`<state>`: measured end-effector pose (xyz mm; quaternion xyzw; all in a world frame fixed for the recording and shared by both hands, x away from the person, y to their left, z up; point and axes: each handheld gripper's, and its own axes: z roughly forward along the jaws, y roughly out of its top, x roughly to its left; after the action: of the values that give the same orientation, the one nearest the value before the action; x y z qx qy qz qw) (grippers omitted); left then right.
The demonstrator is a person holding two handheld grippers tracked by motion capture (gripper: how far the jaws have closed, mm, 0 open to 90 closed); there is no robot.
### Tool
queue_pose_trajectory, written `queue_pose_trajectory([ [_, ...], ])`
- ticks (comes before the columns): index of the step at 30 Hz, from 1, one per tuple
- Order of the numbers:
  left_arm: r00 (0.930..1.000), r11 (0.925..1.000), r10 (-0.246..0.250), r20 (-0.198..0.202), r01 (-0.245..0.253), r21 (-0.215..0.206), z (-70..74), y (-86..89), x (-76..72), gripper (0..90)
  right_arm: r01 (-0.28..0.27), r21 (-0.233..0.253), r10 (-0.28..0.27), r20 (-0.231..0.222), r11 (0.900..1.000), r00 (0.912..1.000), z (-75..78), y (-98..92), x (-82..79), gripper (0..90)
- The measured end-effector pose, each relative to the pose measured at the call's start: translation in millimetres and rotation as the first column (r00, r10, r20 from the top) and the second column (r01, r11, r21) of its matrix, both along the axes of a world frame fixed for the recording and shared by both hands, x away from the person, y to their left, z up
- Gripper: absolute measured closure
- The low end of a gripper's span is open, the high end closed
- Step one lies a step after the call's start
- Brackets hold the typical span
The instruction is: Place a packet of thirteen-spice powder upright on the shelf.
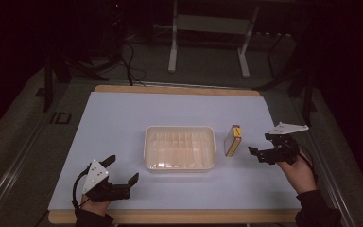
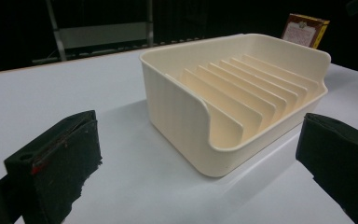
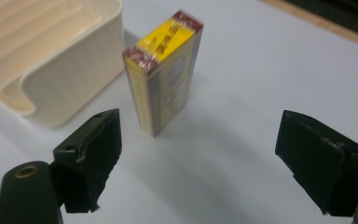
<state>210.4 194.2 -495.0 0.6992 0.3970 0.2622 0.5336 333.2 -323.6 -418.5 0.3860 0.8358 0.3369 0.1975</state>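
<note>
A cream plastic tray (image 1: 180,165) with ribbed dividers sits in the middle of the white mat; its near corner (image 2: 205,154) faces my left gripper. A small yellow and dark red box (image 1: 233,140) stands on edge just right of the tray, upright in the right gripper view (image 3: 163,74). My left gripper (image 1: 122,169) is open at the front left, short of the tray, with nothing between its jaws (image 2: 196,163). My right gripper (image 1: 261,144) is open just right of the box, its jaws wide apart and a little short of it (image 3: 198,154).
The white mat (image 1: 123,118) lies on a wooden table whose edge (image 1: 170,216) shows at the front. Metal stand legs (image 1: 172,52) and cables stand on the dark floor beyond the table.
</note>
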Motion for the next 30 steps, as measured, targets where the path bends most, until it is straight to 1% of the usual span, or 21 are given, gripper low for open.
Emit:
queue_pose_trajectory([
  [2, 1.0, 1.0, 0.001, -0.001, -0.001, 0.003, -0.1, 0.0, 0.0, 0.0, -0.016, -0.03, 0.016, -0.025, 0.999, 0.9996, 0.1, 1.0, 2.0, 14.2],
  [5, 1.0, 1.0, 0.0, -0.001, 0.0, -0.001, 0.0, -0.2, 0.0, 0.0, -0.037, -0.06, 0.032, -0.083, 0.998, 0.996, -0.9, 2.8, 4.4, 14.2],
  [7, 1.0, 1.0, -0.002, 0.001, 0.002, 0.0, 0.2, -0.4, -0.2, 0.0, -0.05, -0.06, 0.043, -0.113, 0.997, 0.9927, -1.6, 3.4, 5.3, 14.2],
  [9, 1.0, 1.0, -0.003, 0.003, 0.003, -0.001, 0.4, -0.3, -0.3, 0.0, -0.059, -0.073, 0.049, -0.131, 0.996, 0.9902, -2.2, 4.1, 5.6, 14.2],
  [11, 1.0, 1.0, -0.002, 0.0, 0.002, -0.001, 0.2, -0.4, -0.1, 0.0, -0.073, -0.1, 0.057, -0.154, 0.992, 0.9864, -3.6, 5.5, 5.9, 14.1],
  [12, 1.0, 1.0, -0.002, -0.002, 0.002, 0.0, 0.1, -0.6, 0.0, 0.0, -0.083, -0.106, 0.065, -0.164, 0.991, 0.9843, -4.2, 5.8, 6.6, 14.1],
  [13, 1.0, 1.0, -0.005, -0.003, 0.005, 0.008, -0.2, -0.8, 0.2, 0.0, -0.09, -0.109, 0.069, -0.185, 0.99, 0.9804, -4.4, 6.5, 6.8, 14.0],
  [14, 1.0, 1.0, -0.005, -0.003, 0.005, 0.008, -0.2, -0.8, 0.2, 0.0, -0.09, -0.109, 0.069, -0.185, 0.99, 0.9804, -4.4, 6.5, 6.8, 14.0],
  [15, 1.0, 1.0, -0.005, -0.003, 0.005, 0.008, -0.2, -0.8, 0.2, 0.0, -0.104, -0.121, 0.078, -0.199, 0.987, 0.9768, -4.8, 7.0, 7.6, 14.0],
  [16, 1.0, 1.0, -0.007, -0.002, 0.007, 0.004, 0.0, -1.1, 0.2, 0.0, -0.124, -0.143, 0.088, -0.231, 0.982, 0.9689, -4.5, 7.9, 9.5, 13.9],
  [20, 1.0, 1.0, -0.002, -0.001, 0.002, -0.005, 0.1, -0.7, 0.0, 0.0, -0.169, -0.178, 0.119, -0.264, 0.969, 0.9573, -3.1, 7.8, 13.4, 13.7],
  [21, 1.0, 1.0, -0.004, 0.0, 0.004, -0.006, 0.2, -0.3, 0.0, 0.0, -0.185, -0.185, 0.13, -0.275, 0.965, 0.9527, -2.9, 7.6, 14.5, 13.7],
  [23, 1.0, 1.0, -0.003, -0.003, 0.003, -0.004, 0.1, -0.6, 0.1, 0.0, -0.209, -0.197, 0.143, -0.304, 0.958, 0.9419, -2.4, 7.4, 16.4, 13.9],
  [25, 1.0, 1.0, -0.005, -0.004, 0.005, 0.0, -0.1, -0.8, 0.2, 0.0, -0.23, -0.203, 0.152, -0.34, 0.952, 0.9283, -1.8, 7.0, 17.9, 14.0],
  [26, 1.0, 1.0, -0.006, -0.004, 0.006, -0.003, -0.1, -0.9, 0.1, 0.0, -0.243, -0.211, 0.158, -0.353, 0.947, 0.9222, -1.4, 6.7, 18.8, 14.0],
  [29, 1.0, 1.0, -0.005, -0.004, 0.005, -0.005, 0.0, -0.7, 0.1, 0.0, -0.273, -0.226, 0.171, -0.386, 0.935, 0.9063, -1.0, 6.8, 20.2, 14.0],
  [30, 1.0, 1.0, -0.005, -0.003, 0.005, -0.006, 0.1, -0.3, 0.1, 0.0, -0.281, -0.233, 0.174, -0.394, 0.931, 0.9024, -0.8, 7.0, 20.3, 13.9],
])
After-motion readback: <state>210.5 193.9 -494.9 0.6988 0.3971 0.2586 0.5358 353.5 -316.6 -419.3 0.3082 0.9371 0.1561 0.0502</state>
